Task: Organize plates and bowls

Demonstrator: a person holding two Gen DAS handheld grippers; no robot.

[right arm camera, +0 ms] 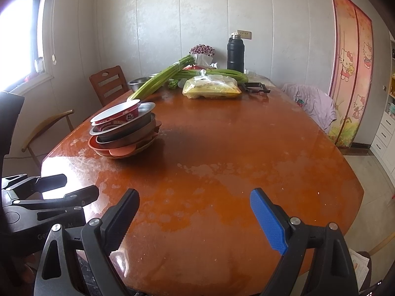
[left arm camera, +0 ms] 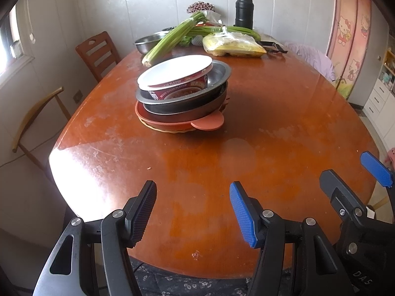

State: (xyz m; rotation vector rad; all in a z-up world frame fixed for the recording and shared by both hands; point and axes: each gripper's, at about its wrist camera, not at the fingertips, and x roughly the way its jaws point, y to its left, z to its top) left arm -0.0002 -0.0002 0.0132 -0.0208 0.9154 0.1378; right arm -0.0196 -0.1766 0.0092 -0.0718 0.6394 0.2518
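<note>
Although the wooden table (left arm camera: pixel 271 113) is filling both views, its far end is crowding with celery (left arm camera: pixel 170 39), a yellow bag (left arm camera: pixel 234 45), a steel basin (left arm camera: pixel 148 43) and a black flask (left arm camera: pixel 244 9) that are overlapping one another, so what is lying behind them is staying hard to make out. The stack of dishes (left arm camera: pixel 181 93) is sitting near the table's middle toward the left edge; only the rims of its lower pieces are showing, so how many plates are lying in it cannot be told. A red paper bowl (left arm camera: pixel 176 75) is leaning tilted in a steel bowl (left arm camera: pixel 217 74) on top, a darker pan is sitting below, and an orange plate (left arm camera: pixel 208 123) with a tab handle is sticking out at the bottom over a woven edge. The stack is lying well ahead of the left gripper (left arm camera: pixel 192 212) and apart from it, and ahead and to the left of the right gripper (right arm camera: pixel 195 219). The left gripper's jaws are standing parted over bare table, holding nothing. The right gripper's jaws are gaping wider, also empty and touching nothing; in the left view only one of its blue pads (left arm camera: pixel 376 169) is showing at the right edge, the rest being cut off.
</note>
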